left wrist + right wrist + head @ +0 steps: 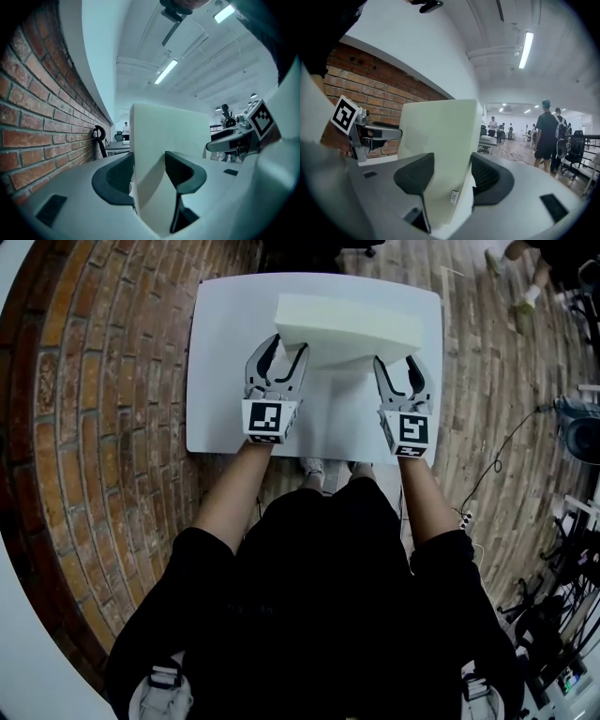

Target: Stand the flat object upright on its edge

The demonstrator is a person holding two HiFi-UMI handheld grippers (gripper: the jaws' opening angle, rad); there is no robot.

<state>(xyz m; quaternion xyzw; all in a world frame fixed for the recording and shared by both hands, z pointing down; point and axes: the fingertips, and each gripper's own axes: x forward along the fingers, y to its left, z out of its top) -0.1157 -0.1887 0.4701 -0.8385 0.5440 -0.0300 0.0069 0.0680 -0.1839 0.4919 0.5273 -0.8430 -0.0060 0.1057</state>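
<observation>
Left gripper (281,360): clamped on the foam slab (347,329); in the left gripper view both dark pads (117,174) sit flat against the slab's two broad faces, with no gap on either side.
Right gripper (401,371): also closed on the slab; in the right gripper view the foam fills the whole space between its pads (488,176).
Slab, from the left gripper: its near edge is deep between the jaws and the rest runs out ahead of the tips, a pale cream block much wider than the gripper.
Slab, from the right gripper: the same, with its other near corner seated between the jaws; a small tag (454,197) shows on the edge close to the right-hand pad.
Between the grippers: the slab's long near edge spans from one to the other, and each gripper can be seen past the foam in the other's view.
Slab's pose: the near edge is raised off the white table (220,381), with shadow beneath it; whether the far edge touches the table I cannot tell.
Beyond the left gripper: brick wall (33,140) on its outer side.
Beyond the right gripper: people (546,136) standing well off in the room.
</observation>
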